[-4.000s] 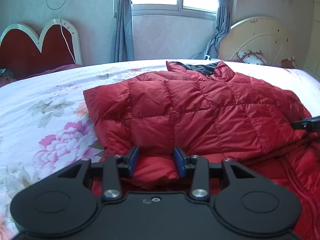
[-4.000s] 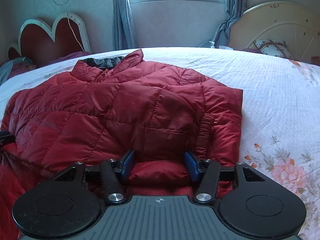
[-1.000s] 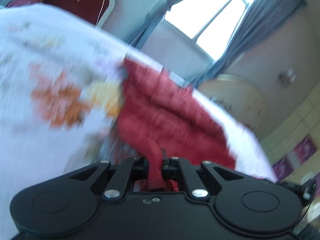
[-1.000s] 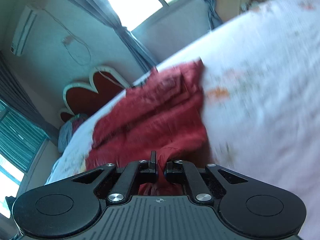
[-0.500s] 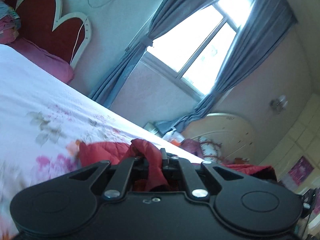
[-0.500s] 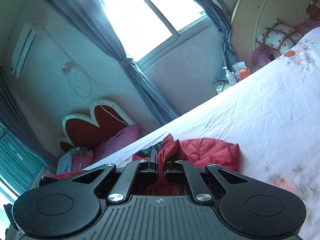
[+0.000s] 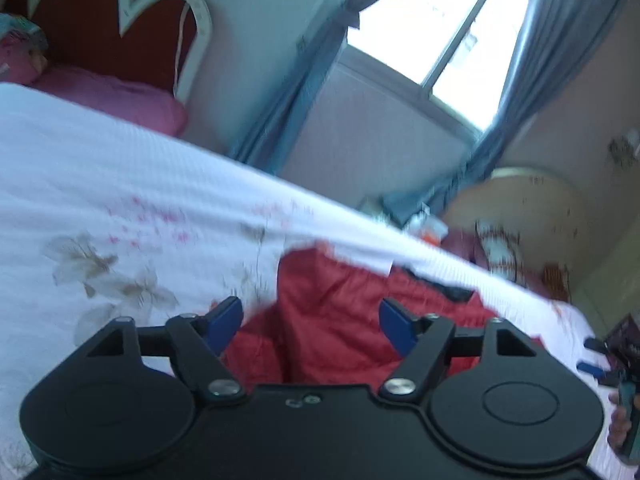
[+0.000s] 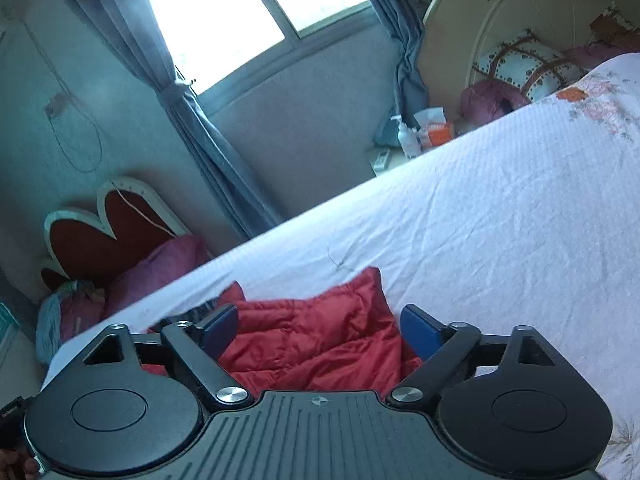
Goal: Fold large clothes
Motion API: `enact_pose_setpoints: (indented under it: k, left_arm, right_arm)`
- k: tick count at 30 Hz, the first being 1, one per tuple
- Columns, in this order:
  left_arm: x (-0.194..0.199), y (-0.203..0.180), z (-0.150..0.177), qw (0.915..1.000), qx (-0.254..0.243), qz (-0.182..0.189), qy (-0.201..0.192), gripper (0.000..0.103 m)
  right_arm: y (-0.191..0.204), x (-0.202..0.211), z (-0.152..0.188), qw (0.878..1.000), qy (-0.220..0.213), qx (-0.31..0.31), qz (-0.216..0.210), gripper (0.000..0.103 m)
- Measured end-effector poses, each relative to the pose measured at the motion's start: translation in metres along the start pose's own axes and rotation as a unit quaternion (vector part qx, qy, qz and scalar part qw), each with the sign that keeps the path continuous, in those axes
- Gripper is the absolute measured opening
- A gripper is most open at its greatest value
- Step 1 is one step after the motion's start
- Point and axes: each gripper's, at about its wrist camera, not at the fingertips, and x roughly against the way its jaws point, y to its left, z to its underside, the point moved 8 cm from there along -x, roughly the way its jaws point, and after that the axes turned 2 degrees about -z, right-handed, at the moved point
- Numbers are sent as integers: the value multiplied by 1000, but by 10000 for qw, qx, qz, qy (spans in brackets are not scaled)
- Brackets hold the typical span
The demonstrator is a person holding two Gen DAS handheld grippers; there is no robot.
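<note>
A red quilted down jacket (image 7: 344, 320) lies on the white floral bed (image 7: 120, 200), its dark collar lining showing at the far side. My left gripper (image 7: 312, 326) is open just above the jacket, holding nothing. In the right wrist view the jacket (image 8: 316, 340) lies bunched on the bed (image 8: 480, 240) below my right gripper (image 8: 320, 330), which is open and empty. The right gripper also shows at the right edge of the left wrist view (image 7: 612, 360).
A red heart-shaped headboard (image 7: 100, 28) with pink pillows (image 7: 120, 96) stands at the left. A round cream headboard (image 8: 520, 20) with cushions stands at the right. A window (image 8: 248, 12) with grey curtains is behind. A nightstand with bottles (image 8: 412, 136) sits beyond the bed's far edge.
Both grippers held jacket cloth and carried it up and forward across the bed. Now both have opened and let the jacket go, and it lies bunched beneath them.
</note>
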Motion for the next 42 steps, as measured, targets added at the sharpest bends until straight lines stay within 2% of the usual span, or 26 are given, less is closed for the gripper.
enact_pose_setpoints:
  k: [2,5,6,7,8,9,11,14,18,21,25,28,30,34,35,36,37,38,39,40,41,42]
  left_arm:
    - [-16,3,8,9994,-114,-9,324,66]
    - [-34,2,17,9973,-280,-15,682,50]
    - [-39,2,18,9967,-317,-26,749,34]
    - [-40,-1,18,9964,-327,9,776,13]
    - [-41,-3,17,9964,-333,54,777,8]
    - [-41,-7,16,9965,-418,39,722,5]
    - [-35,-16,10,9964,-662,-18,522,4]
    - [-18,-27,-6,9961,-883,-7,-14,3]
    - [-16,-33,-22,9942,-1011,-112,-345,3]
    - [-38,-33,-22,9934,-1102,-294,-124,3]
    - [-79,-14,0,9925,-1021,-510,443,4]
    - [-87,-10,11,9930,-973,-486,460,4]
    - [-87,-8,10,9942,-877,-448,438,5]
    - [-87,-9,8,9925,-986,-496,518,7]
    - [-86,-11,6,9920,-1002,-529,550,11]
    - [-82,-11,3,9910,-1008,-684,563,30]
    - [-77,-11,-1,9891,-1035,-915,514,58]
    - [-64,-14,-6,9881,-1116,-1020,289,67]
    - [-48,-19,-10,9876,-1212,-1000,-32,70]
    - [-32,-26,-11,9871,-1276,-946,-213,64]
    - [-18,-34,-9,9871,-1305,-885,-284,60]
    - [-4,-44,-6,9872,-1321,-799,-391,58]
  right_arm:
    - [-6,-18,11,9995,250,108,147,83]
    - [-14,-47,30,9952,739,386,505,83]
    - [-14,-54,36,9932,851,536,579,71]
    - [-13,-59,42,9911,980,678,597,56]
    - [-12,-63,46,9893,1050,802,620,35]
    - [-9,-64,48,9882,1042,935,626,21]
    - [0,-62,48,9872,910,1156,617,10]
    - [12,-52,34,9864,422,1453,646,7]
    - [24,-53,17,9846,-5,1630,625,7]
    - [26,-75,16,9822,148,1716,750,7]
    - [-4,-111,44,9785,769,1566,1098,7]
    - [-13,-110,50,9821,521,1469,1058,7]
    - [-13,-109,50,9825,504,1462,1042,7]
    - [-10,-108,46,9817,556,1493,1047,7]
    - [-9,-107,45,9816,556,1486,1059,13]
    - [-7,-103,43,9809,520,1471,1163,39]
    - [-6,-95,40,9783,414,1486,1383,60]
    - [-1,-83,36,9784,194,1503,1409,88]
    - [8,-68,34,9821,-39,1539,1087,87]
    - [19,-54,35,9838,-133,1596,809,87]
    - [31,-44,40,9822,-104,1739,696,81]
    - [44,-35,47,9787,-34,1949,637,63]
